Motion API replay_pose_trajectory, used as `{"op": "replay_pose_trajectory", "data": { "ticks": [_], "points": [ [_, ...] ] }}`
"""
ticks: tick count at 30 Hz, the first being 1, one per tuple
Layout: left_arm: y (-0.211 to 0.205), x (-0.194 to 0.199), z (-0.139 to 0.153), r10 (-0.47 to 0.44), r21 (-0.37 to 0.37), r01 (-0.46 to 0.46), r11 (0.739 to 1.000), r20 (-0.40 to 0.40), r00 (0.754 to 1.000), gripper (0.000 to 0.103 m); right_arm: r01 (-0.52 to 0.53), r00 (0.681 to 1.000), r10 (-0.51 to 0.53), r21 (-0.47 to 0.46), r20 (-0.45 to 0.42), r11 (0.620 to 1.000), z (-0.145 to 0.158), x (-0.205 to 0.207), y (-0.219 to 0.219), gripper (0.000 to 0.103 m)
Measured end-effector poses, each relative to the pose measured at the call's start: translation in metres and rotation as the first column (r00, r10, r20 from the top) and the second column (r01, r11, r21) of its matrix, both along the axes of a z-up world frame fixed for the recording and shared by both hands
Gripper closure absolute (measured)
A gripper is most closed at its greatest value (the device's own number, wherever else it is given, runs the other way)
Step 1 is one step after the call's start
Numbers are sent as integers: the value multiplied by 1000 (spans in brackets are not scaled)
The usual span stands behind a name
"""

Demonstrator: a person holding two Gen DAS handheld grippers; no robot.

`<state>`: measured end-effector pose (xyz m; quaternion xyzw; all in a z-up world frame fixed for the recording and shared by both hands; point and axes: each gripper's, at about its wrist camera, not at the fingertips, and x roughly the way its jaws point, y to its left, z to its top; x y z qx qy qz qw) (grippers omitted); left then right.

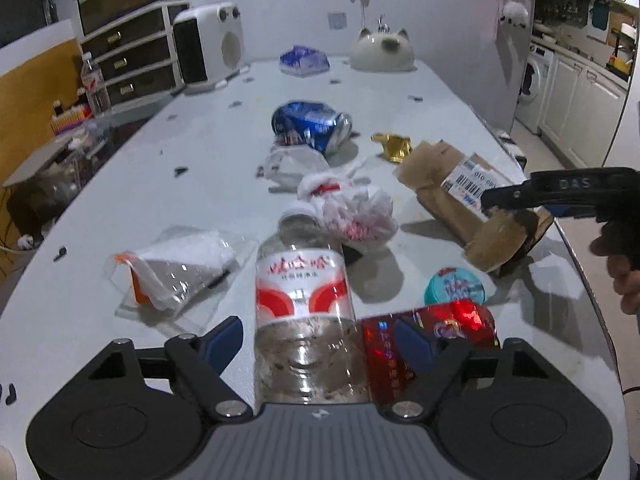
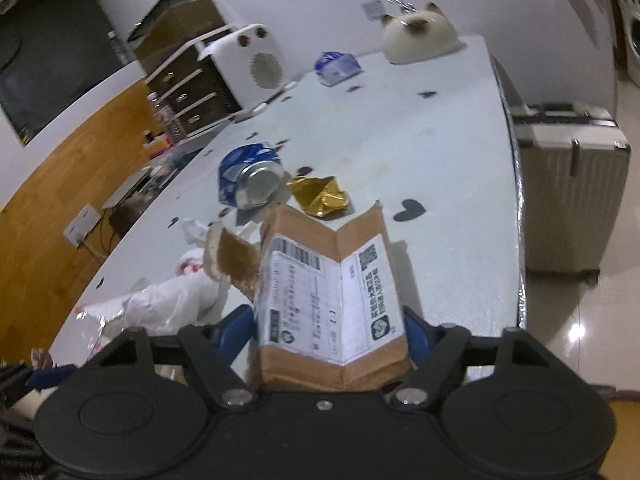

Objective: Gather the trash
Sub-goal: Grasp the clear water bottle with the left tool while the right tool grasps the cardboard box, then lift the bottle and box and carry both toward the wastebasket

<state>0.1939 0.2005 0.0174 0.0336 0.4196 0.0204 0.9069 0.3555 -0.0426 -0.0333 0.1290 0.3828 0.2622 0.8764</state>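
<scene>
A clear plastic bottle (image 1: 305, 312) with a red and white label lies between the fingers of my left gripper (image 1: 320, 344); the jaws stand wide beside it, and I cannot tell if they touch it. A red foil packet (image 1: 432, 344) lies by the right finger. My right gripper (image 2: 330, 332) is shut on a torn brown cardboard mailer (image 2: 332, 292) with a white shipping label and holds it tilted up off the table. In the left wrist view that gripper (image 1: 496, 200) pinches the mailer (image 1: 448, 188) at the table's right edge.
On the white table (image 1: 160, 184) lie a crushed blue can (image 1: 312, 124), gold foil (image 1: 394, 145), white plastic bags (image 1: 352, 208), a clear wrapper (image 1: 176, 268), a teal lid (image 1: 454, 286), a blue packet (image 1: 304, 60). A heater (image 1: 210, 46), a cat-shaped object (image 1: 382, 50) and a suitcase (image 2: 568, 184) stand around.
</scene>
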Motion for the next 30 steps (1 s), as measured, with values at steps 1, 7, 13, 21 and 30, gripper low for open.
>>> {"op": "replay_pose_trajectory", "data": {
  "ticks": [1,7,13,21,30],
  "points": [
    [-1,1,-1,-2,0,2,1000,-12,1000,23,-15,1000,15,1,8,1000,1,-4,-1,32],
    [2,-6,-2,21,2,-21,1000,-26,999,40,-90,994,90,-1,60,996,8,-27,-4,51],
    [3,-16,-1,38,-20,-38,999,-10,999,42,-107,990,109,-29,85,994,14,-41,-7,60],
    [5,-42,19,86,-61,-79,995,116,990,43,-92,984,93,-14,151,996,31,-62,-21,62],
    [-6,-69,15,45,-83,-39,996,73,996,44,-89,982,94,-40,162,995,33,-92,-33,61]
  ]
}}
